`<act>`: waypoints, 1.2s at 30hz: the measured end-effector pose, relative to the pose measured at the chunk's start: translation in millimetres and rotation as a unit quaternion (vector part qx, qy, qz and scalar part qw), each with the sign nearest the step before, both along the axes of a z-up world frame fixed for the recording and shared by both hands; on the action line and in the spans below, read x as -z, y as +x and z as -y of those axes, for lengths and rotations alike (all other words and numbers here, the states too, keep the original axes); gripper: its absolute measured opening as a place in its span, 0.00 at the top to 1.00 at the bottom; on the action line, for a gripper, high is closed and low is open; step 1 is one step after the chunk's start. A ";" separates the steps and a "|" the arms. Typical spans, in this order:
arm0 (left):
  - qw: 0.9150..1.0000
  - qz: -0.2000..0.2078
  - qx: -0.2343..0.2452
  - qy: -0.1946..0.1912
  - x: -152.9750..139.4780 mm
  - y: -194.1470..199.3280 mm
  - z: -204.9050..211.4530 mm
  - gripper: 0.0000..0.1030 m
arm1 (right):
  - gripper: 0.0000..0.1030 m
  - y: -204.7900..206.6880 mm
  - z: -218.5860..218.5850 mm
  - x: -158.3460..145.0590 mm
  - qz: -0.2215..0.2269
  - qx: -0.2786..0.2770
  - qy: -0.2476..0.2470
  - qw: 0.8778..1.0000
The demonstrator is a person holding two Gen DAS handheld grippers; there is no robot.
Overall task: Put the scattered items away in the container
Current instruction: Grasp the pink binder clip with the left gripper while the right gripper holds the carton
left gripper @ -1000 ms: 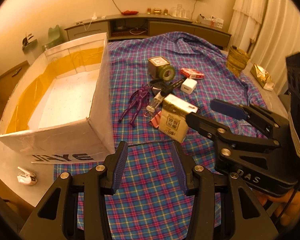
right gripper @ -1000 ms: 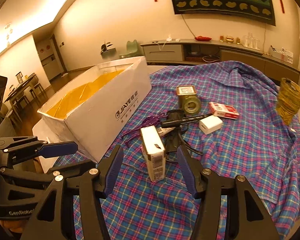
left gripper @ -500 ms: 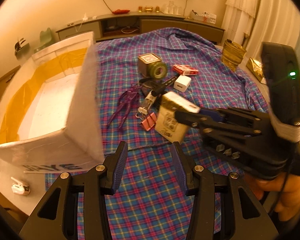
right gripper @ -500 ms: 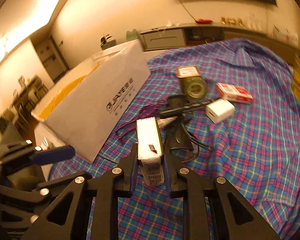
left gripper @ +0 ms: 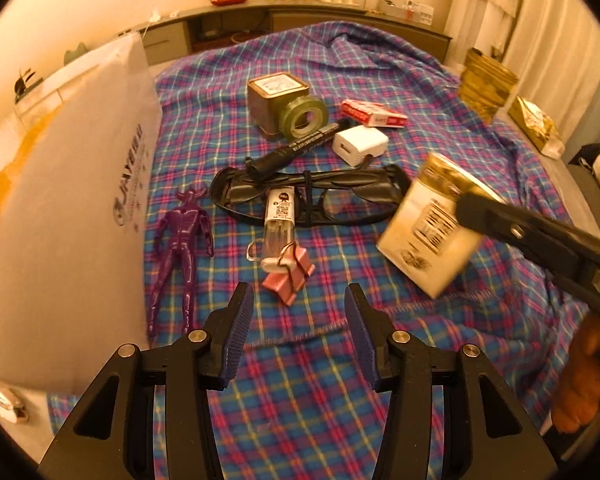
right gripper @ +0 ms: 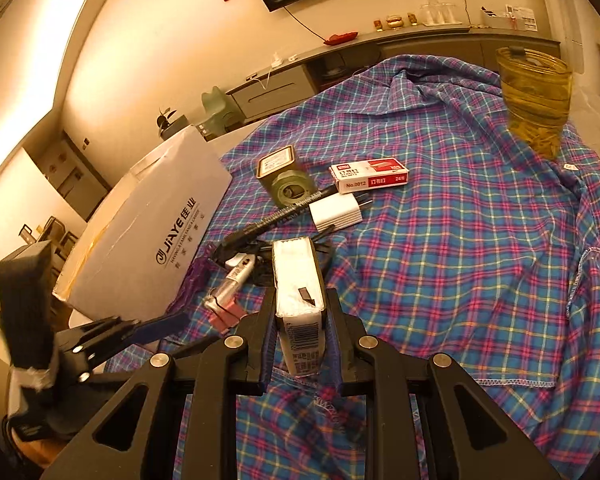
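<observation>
My right gripper (right gripper: 298, 312) is shut on a small white-and-gold carton (right gripper: 298, 276), held tilted just above the plaid cloth (right gripper: 440, 240). In the left wrist view the carton (left gripper: 428, 232) hangs at the right. My left gripper (left gripper: 299, 300) hovers low over the cloth, its jaws opening with nothing between them. Just beyond its tips lie a pink binder clip (left gripper: 288, 280) and a clear tube (left gripper: 278, 228). A purple figure (left gripper: 182, 236) lies beside the white cardboard box (left gripper: 72, 200). Farther back are black glasses (left gripper: 340, 192), a marker (left gripper: 300, 146), a white charger (left gripper: 360, 145), a red staple box (left gripper: 374, 114) and a tin with green tape (left gripper: 278, 100).
A yellow glass jar (right gripper: 534, 92) stands at the cloth's far right, with a gold bag (left gripper: 534, 124) past it. A low cabinet (right gripper: 340, 68) runs along the back wall. A small white item (left gripper: 8, 408) lies on the table left of the cloth's edge.
My right gripper closed on the carton, lifted it and rolled. My left gripper moved forward and down, past the box's corner, toward the binder clip.
</observation>
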State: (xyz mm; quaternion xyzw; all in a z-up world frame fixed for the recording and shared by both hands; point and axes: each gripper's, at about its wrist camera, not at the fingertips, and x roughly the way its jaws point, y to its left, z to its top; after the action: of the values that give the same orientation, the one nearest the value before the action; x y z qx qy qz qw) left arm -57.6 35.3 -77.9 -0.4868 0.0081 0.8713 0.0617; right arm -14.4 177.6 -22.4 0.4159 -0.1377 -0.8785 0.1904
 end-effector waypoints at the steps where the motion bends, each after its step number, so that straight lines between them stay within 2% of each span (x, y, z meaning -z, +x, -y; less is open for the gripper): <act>1: 1.000 0.003 -0.003 0.005 3.9 -4.4 0.8 0.51 | 0.78 0.6 0.4 0.2 0.000 -0.002 0.000 1.000; 5: 0.999 0.018 -0.020 0.031 20.7 -15.3 8.4 0.52 | 0.78 0.2 2.3 -0.9 0.004 -0.011 -0.004 1.000; 6: 0.999 0.005 -0.022 0.038 20.1 -14.9 10.5 0.54 | 0.78 0.8 2.5 0.6 0.004 -0.013 -0.005 1.000; 8: 0.999 -0.001 -0.024 0.041 20.9 -16.9 13.3 0.69 | 0.78 0.5 4.1 2.7 0.006 -0.019 -0.006 1.000; 9: 0.998 -0.002 -0.022 0.051 21.0 -17.9 15.3 0.73 | 0.78 0.5 5.0 3.1 0.007 -0.020 -0.005 1.000; 19: 0.998 -0.005 -0.016 0.065 13.7 -6.2 20.6 0.74 | 0.78 1.6 11.2 5.6 0.012 -0.036 -0.024 0.999; 30: 0.998 -0.010 -0.006 0.056 -0.4 22.4 20.8 0.74 | 0.78 9.3 12.4 -0.4 0.003 -0.050 -0.053 0.997; 33: 0.998 -0.020 0.001 0.053 -11.3 29.8 18.9 0.74 | 0.78 13.0 16.7 -3.2 -0.005 -0.055 -0.048 0.997; 36: 0.998 -0.029 0.008 0.051 -22.0 36.8 17.4 0.74 | 0.78 16.0 23.6 -5.3 -0.015 -0.058 -0.017 0.998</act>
State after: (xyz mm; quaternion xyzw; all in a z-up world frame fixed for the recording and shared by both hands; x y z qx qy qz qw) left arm -20.9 17.9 -55.9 -0.4572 -0.0304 0.8840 0.0931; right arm 1.6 154.0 -17.1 0.4065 -0.1255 -0.8698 0.2499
